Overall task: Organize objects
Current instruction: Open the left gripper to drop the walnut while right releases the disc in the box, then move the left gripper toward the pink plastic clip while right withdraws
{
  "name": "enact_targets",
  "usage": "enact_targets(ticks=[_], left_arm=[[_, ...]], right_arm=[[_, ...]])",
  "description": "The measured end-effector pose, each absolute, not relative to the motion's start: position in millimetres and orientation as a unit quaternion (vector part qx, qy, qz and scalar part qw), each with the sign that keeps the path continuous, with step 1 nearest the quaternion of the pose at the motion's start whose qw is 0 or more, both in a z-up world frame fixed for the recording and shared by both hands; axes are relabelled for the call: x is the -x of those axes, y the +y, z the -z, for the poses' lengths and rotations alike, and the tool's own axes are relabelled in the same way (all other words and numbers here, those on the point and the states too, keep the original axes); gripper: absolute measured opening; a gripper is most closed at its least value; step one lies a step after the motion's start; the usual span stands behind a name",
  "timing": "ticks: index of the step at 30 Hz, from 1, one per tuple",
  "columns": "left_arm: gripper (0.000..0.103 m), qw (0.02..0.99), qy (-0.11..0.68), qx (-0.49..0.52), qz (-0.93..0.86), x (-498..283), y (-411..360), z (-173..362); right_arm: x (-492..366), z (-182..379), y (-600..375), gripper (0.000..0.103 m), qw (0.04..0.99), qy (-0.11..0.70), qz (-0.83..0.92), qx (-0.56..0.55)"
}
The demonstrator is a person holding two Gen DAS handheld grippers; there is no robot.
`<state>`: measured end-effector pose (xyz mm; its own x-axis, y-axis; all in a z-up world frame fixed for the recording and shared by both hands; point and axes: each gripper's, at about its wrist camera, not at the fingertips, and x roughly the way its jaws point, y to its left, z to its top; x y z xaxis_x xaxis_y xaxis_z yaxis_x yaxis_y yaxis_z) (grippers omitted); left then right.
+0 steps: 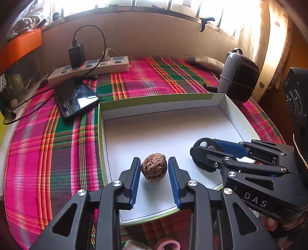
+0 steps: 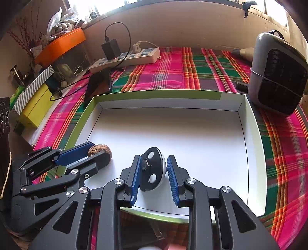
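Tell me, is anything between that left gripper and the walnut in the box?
Nothing visible. The walnut sits on the white floor of the box, directly between the open fingers of the left gripper. The right gripper is off to the side, around a black and white round object.

left gripper [image 1: 154,179]: jaws parted | right gripper [image 2: 154,177]: jaws parted, low, side by side

Harsh daylight is blowing out the barred window strip [image 1: 154,4] along the top of both frames; fisheye bending is curving the edges, corners are going dark.
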<state>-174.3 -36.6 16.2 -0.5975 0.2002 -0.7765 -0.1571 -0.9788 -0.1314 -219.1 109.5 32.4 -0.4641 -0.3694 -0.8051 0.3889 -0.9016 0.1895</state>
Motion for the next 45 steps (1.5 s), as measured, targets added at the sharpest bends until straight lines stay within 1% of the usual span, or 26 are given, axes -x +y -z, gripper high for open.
enact_targets(ticks=[3,20,22,23,24,37,42,45], left_arm=[[0.028,0.097,-0.026,0.437,-0.894,173,-37,-17],[0.029,0.088,-0.031,0.428,-0.899,162,-44,-27],[0.029,0.089,-0.03,0.425,-0.9,159,-44,-30],[0.029,0.09,-0.03,0.422,-0.902,157,-45,-31],[0.029,0.088,-0.031,0.42,-0.903,155,-46,-33],[0.029,0.085,-0.039,0.391,-0.916,116,-63,-50],[0.029,0.086,-0.048,0.383,-0.919,97,-74,-51],[0.029,0.084,-0.05,0.38,-0.92,85,-80,-50]], right_arm=[[220,-33,111,0.037,0.216,0.004,0.857,-0.468],[209,-44,116,0.039,0.212,-0.004,0.868,-0.449],[207,-46,117,0.047,0.212,-0.006,0.869,-0.446],[206,-48,117,0.054,0.214,-0.008,0.87,-0.444],[205,-49,118,0.055,0.215,-0.009,0.871,-0.442],[173,-67,129,0.055,0.225,-0.013,0.88,-0.418],[153,-71,132,0.054,0.231,-0.001,0.887,-0.4],[136,-73,133,0.055,0.24,0.02,0.891,-0.386]])
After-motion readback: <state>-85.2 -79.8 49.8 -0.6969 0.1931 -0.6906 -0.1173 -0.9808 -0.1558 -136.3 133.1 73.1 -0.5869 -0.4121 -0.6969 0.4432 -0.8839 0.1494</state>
